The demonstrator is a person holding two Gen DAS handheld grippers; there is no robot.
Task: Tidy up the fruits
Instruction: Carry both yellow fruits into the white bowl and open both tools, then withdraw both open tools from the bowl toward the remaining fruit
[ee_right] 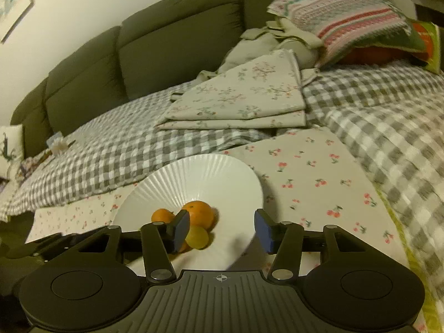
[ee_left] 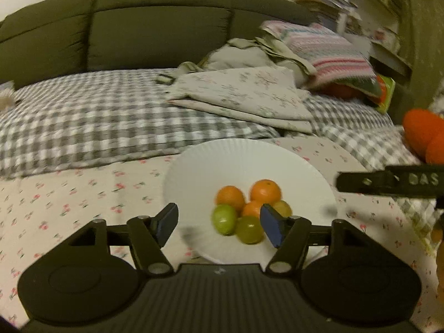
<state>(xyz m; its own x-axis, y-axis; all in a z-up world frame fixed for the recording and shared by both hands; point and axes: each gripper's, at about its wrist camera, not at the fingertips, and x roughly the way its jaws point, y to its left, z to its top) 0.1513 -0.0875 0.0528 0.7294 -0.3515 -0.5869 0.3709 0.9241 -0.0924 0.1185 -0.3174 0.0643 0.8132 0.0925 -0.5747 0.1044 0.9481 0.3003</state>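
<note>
A white ribbed plate (ee_left: 211, 166) lies on a cherry-print cloth (ee_left: 83, 194) and holds a small pile of fruit: three oranges (ee_left: 265, 191) and three green fruits (ee_left: 224, 218). My left gripper (ee_left: 219, 226) is open and empty, its fingers either side of the near part of the pile. My right gripper (ee_right: 222, 230) is open and empty over the plate (ee_right: 194, 177); an orange (ee_right: 201, 213) and a green fruit (ee_right: 197, 237) lie just right of its left finger. A black part of the right gripper (ee_left: 388, 181) shows at the right of the left wrist view.
The cloth lies on a grey checked blanket (ee_left: 83, 119) over a dark green sofa (ee_left: 138, 33). Folded floral linen (ee_left: 244, 97) and a striped knitted pillow (ee_left: 333, 52) sit behind the plate. Orange round objects (ee_left: 421, 133) are at the far right.
</note>
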